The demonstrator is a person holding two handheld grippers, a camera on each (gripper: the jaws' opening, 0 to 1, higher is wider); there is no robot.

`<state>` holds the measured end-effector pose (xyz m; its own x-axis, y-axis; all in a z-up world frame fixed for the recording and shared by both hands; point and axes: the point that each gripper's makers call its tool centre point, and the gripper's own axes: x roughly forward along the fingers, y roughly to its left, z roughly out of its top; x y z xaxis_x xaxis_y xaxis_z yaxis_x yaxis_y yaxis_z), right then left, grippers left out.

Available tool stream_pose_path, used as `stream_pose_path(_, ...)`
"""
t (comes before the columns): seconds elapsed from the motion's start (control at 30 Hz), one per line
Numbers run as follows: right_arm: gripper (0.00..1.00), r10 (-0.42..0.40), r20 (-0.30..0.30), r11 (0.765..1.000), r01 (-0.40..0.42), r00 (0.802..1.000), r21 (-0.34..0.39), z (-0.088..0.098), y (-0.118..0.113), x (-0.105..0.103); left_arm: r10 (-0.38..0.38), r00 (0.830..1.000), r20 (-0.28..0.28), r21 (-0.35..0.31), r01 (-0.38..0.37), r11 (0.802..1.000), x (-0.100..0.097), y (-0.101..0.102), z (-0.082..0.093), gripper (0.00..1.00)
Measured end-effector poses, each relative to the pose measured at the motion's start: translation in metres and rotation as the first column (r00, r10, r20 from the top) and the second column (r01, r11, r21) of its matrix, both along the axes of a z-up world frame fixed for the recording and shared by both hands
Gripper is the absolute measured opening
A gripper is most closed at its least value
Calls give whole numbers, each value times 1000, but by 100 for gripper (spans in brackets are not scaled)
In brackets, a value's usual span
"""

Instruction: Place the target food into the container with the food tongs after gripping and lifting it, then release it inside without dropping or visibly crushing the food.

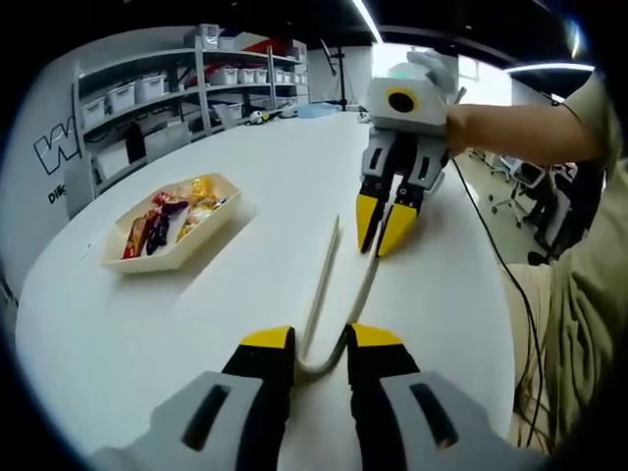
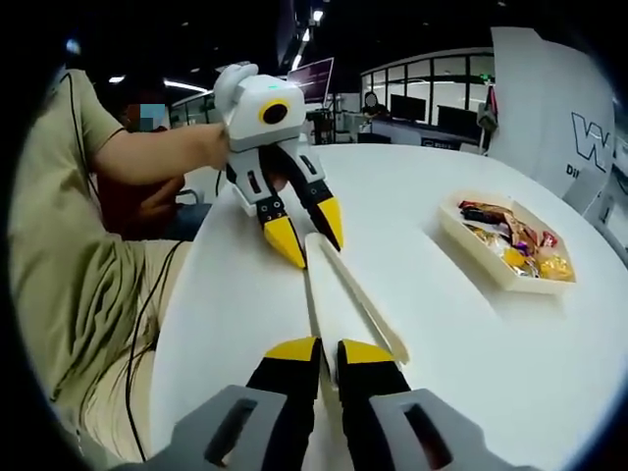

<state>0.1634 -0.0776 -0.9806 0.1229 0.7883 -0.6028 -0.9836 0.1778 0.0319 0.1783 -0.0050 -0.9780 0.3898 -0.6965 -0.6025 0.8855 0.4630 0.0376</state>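
The table [image 1: 196, 324] looks smooth, matt white. The tongs [image 1: 329, 294] look like pale, smooth plastic with a dull sheen. The tray [image 2: 491, 267] near the table's edge seems thin cream plastic, holding glossy foil wrappers [image 2: 515, 240]. Gripper fingertips [image 1: 378, 224] are smooth yellow plastic.

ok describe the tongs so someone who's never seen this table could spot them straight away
On the round white table, look between the two yellow-tipped grippers, away from the tray of wrapped snacks. The tongs lie there: a pale, cream, V-shaped pair of thin arms, with the left gripper at one end and the right gripper at the other. They are the table's one long, thin, plain-coloured thing.
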Motion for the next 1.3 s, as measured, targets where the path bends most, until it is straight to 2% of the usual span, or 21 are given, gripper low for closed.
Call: stream_pose_path(1.3, 1, -21, 20, 999, 21, 1000, 25, 0, -1, -4, 22, 1000, 10, -34, -21, 999, -3, 0, 1, 20)
